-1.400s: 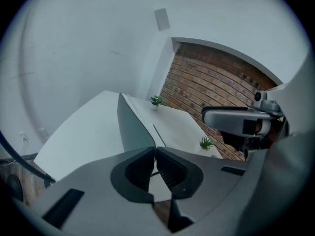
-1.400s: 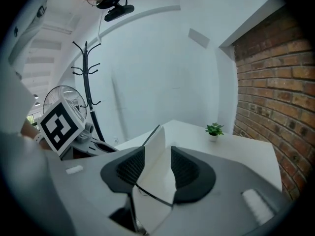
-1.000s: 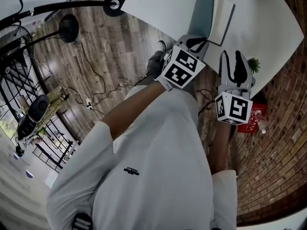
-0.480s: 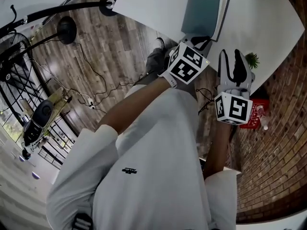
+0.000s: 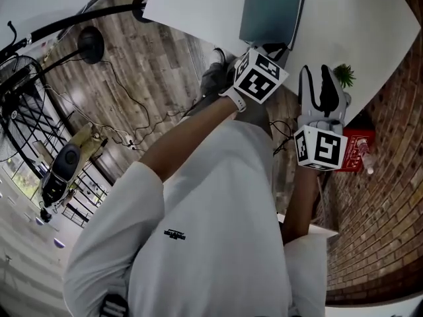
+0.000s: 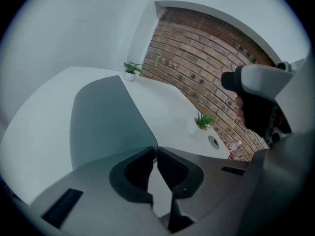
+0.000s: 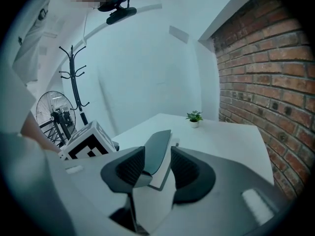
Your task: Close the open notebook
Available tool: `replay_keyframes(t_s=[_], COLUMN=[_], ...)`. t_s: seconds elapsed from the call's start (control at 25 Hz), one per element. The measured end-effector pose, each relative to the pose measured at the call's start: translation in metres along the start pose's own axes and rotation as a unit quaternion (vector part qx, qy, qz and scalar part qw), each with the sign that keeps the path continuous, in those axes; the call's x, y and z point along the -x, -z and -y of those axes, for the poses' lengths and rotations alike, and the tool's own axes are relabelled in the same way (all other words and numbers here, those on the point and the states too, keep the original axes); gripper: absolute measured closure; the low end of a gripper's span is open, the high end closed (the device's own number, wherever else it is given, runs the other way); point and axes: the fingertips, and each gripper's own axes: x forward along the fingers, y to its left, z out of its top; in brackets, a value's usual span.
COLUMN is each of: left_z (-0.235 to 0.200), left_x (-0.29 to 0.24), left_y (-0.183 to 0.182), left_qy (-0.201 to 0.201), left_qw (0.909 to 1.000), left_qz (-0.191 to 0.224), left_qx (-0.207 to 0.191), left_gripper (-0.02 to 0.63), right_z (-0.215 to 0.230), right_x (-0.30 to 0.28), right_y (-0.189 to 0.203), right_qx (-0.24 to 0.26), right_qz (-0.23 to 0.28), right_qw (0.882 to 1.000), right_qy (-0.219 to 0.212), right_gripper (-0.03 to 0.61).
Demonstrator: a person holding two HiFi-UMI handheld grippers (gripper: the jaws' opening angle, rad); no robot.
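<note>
The notebook (image 5: 272,6) lies on the white table (image 5: 360,25), its teal cover (image 6: 106,119) lowered almost flat. In the right gripper view the cover (image 7: 157,151) still slants a little above the white pages (image 7: 162,181). My left gripper (image 5: 275,49) is at the notebook's near edge. Its jaws have just been opening slightly, but only a thin slit shows, and the cover's near corner sits at their tips (image 6: 156,150). My right gripper (image 5: 322,79) hovers to the right over the table's edge, open with nothing between its pads (image 7: 153,163).
A small potted plant (image 5: 344,74) stands by the table's near right edge, a second one (image 6: 130,69) at the far side. A brick wall (image 7: 266,82) runs along the right. A fan (image 7: 56,117) and a coat rack (image 7: 74,77) stand beyond the table. A red packet (image 5: 357,152) lies on the floor.
The cover stood nearly upright a second ago and has swung down over the pages. My left gripper travelled forward and down with it. The right gripper shifted only a little.
</note>
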Motion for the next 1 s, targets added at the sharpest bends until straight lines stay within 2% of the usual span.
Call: replay_keyframes(t_s=[0.36, 0.56, 0.72, 1.0], left_z=[-0.004, 0.005, 0.009, 0.010], left_x=[-0.023, -0.025, -0.023, -0.012], left_y=[0.011, 0.014, 0.013, 0.011], left_qy=[-0.011, 0.008, 0.015, 0.023], left_qw=[0.9996, 0.9995, 0.9994, 0.9993], left_qz=[-0.027, -0.030, -0.029, -0.027], left_qx=[-0.007, -0.001, 0.007, 0.012], left_gripper=[0.574, 0.546, 0.497, 0.490], right_z=[0.016, 0.020, 0.019, 0.016], right_x=[0.005, 0.009, 0.012, 0.014], right_y=[0.007, 0.008, 0.005, -0.003], right_qx=[-0.007, -0.008, -0.007, -0.003], right_qz=[0.001, 0.003, 0.008, 0.017], right_qw=[1.000, 1.000, 1.000, 1.000], right_qy=[0.004, 0.004, 0.002, 0.002], right_gripper=[0.405, 0.405, 0.405, 0.410])
